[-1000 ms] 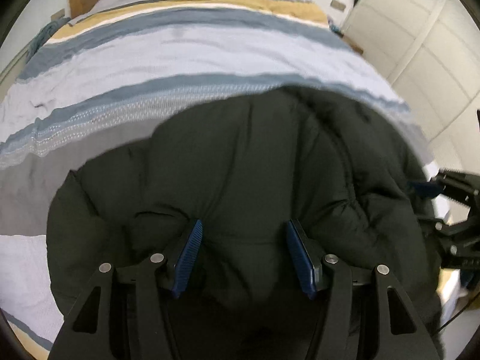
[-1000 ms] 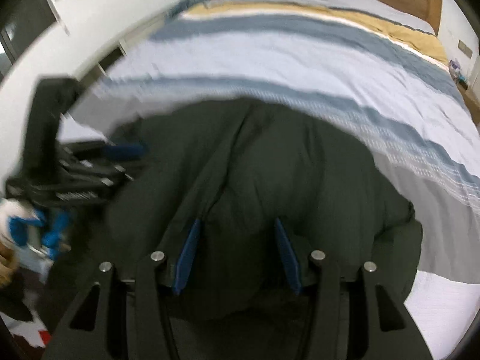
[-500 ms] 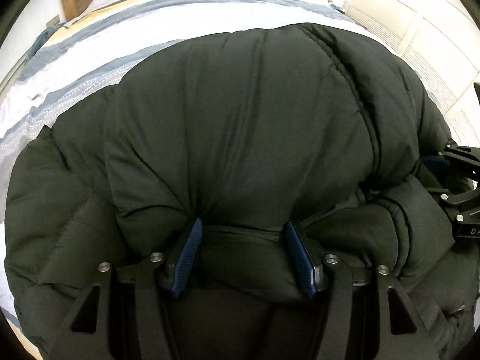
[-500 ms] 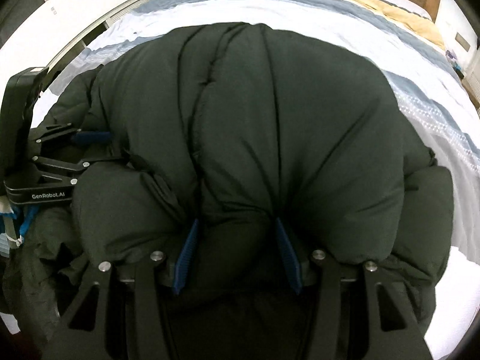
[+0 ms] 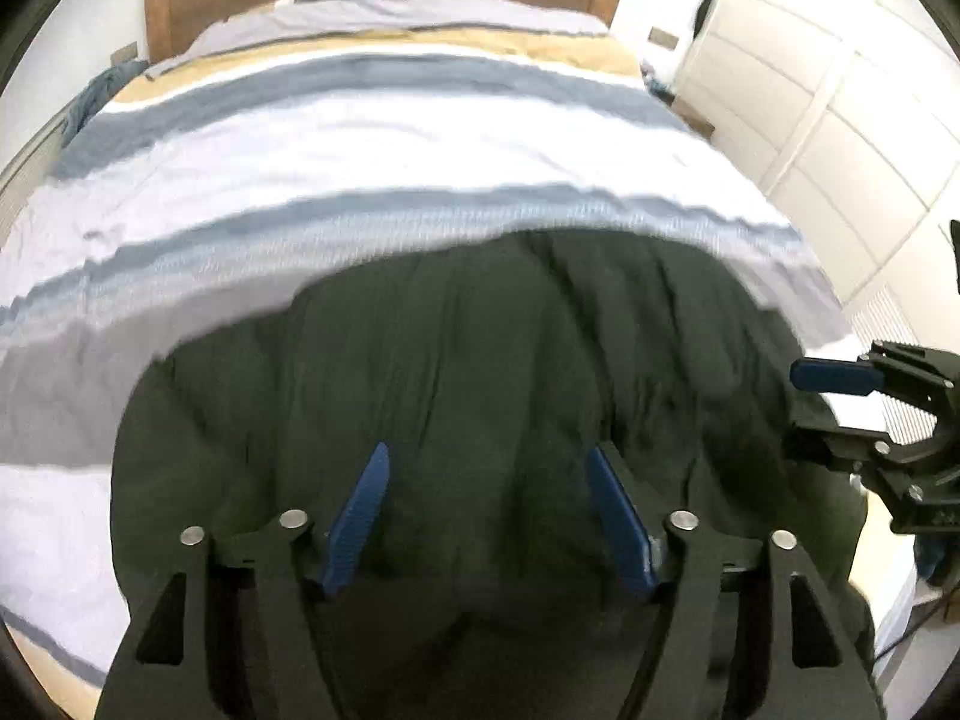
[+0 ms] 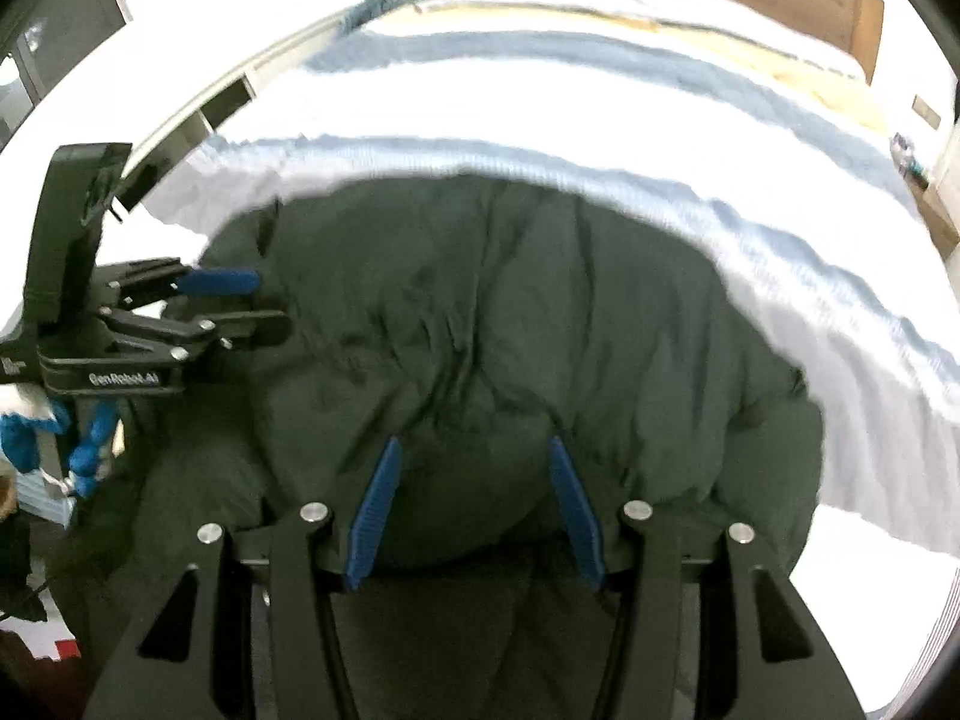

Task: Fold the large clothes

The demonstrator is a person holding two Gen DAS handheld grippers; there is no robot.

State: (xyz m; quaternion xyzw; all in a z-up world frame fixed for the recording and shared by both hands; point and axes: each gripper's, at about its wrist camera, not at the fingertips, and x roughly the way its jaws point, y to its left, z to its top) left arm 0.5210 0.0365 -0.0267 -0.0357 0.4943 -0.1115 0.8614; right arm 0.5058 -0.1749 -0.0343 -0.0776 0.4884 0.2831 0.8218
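the one marking you can read is the white "genrobot.ai" lettering on the black body of your left gripper (image 6: 228, 300), seen at the left edge of the right wrist view. a further white mark at that body's far left end is cut off and can't be read. your left wrist view has no readable text.

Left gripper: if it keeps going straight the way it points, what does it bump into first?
The dark puffy jacket. The left gripper points down at it, jaws opening with jacket fabric bulging between the blue pads. The striped bedcover lies farther on.
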